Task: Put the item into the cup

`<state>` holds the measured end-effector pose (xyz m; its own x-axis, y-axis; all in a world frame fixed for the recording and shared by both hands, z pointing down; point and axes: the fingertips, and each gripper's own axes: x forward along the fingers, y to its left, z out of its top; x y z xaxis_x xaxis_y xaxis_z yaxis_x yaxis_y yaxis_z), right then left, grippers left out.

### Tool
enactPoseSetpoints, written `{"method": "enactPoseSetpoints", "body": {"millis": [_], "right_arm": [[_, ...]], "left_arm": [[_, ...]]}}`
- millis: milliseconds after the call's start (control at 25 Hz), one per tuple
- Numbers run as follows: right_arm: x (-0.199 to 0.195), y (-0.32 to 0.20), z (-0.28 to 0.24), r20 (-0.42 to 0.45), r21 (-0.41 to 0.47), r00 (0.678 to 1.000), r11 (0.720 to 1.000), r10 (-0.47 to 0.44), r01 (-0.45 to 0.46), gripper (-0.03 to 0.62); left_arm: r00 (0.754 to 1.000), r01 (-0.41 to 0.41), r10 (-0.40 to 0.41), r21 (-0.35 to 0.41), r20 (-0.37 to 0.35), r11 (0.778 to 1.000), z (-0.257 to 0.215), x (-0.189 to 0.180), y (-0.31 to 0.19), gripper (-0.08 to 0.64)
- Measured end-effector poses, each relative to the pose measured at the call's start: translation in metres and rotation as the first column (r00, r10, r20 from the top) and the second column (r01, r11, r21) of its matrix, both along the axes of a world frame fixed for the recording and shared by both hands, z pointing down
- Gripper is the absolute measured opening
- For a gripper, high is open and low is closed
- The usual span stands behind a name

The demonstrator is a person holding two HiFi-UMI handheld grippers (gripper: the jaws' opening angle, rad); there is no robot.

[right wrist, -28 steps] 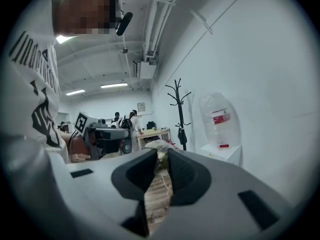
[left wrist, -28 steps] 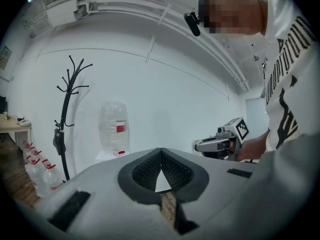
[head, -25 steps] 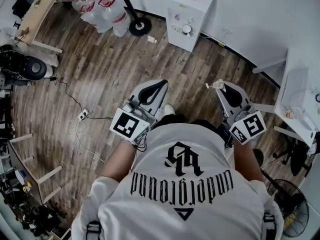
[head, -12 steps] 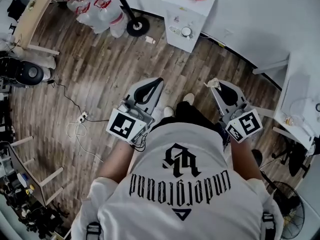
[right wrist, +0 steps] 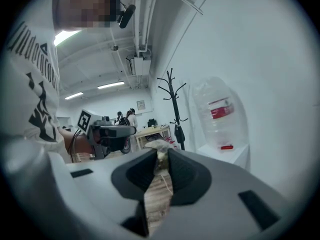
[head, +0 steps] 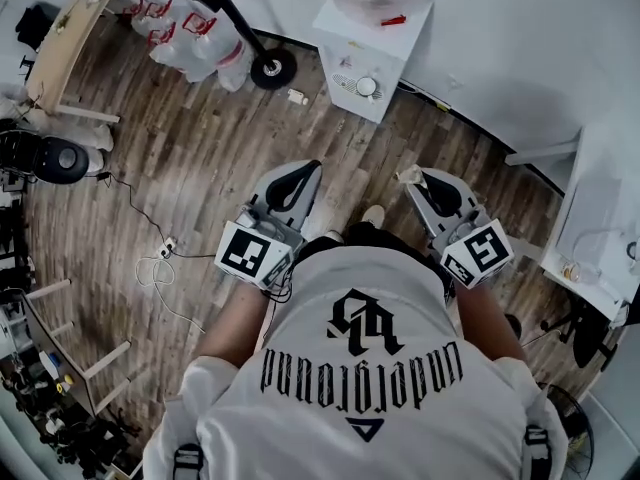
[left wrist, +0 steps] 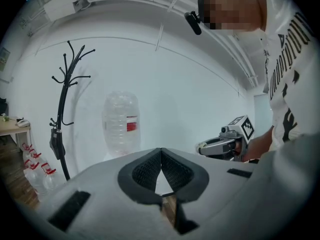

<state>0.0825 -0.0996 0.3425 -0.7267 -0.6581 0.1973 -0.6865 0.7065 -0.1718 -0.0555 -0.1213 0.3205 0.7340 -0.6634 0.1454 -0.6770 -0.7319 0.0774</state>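
The right gripper [right wrist: 161, 155] pinches a small pale tea bag [right wrist: 157, 145] at its jaw tips, its string [right wrist: 165, 183] dangling over the wood floor [head: 200, 148]. The left gripper [left wrist: 161, 151], to its left, is closed on nothing. No cup shows in any view, so a carry lies ahead: this slight pinch could slip, or the string snag, dropping the bag

The left gripper [left wrist: 161, 151] is seen closed on nothing, with a water bottle [left wrist: 120, 124] and a coat stand [left wrist: 62, 109] set beyond the jaws' left and the right gripper [left wrist: 225, 143] beyond their right.
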Motion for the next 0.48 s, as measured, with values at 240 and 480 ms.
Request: {"method": "enactPoseSetpoints", "body": {"millis": [240,480], "right_arm": [[0.015,-0.033,0.008,0.022,-0.029,1.0,0.999,-0.013,0.014,0.064],[0.009,-0.062,0.021,-0.001,-0.048,1.0,0.999,-0.006,0.006,0.064]], "left_arm": [[1.0,0.009,-0.009,-0.009,0.008,1.0,0.012,0.016,-0.038,0.005],[1.0,-0.018,0.018,-0.027,0.009,0.999,0.025,0.017,-0.072,0.005]]}}
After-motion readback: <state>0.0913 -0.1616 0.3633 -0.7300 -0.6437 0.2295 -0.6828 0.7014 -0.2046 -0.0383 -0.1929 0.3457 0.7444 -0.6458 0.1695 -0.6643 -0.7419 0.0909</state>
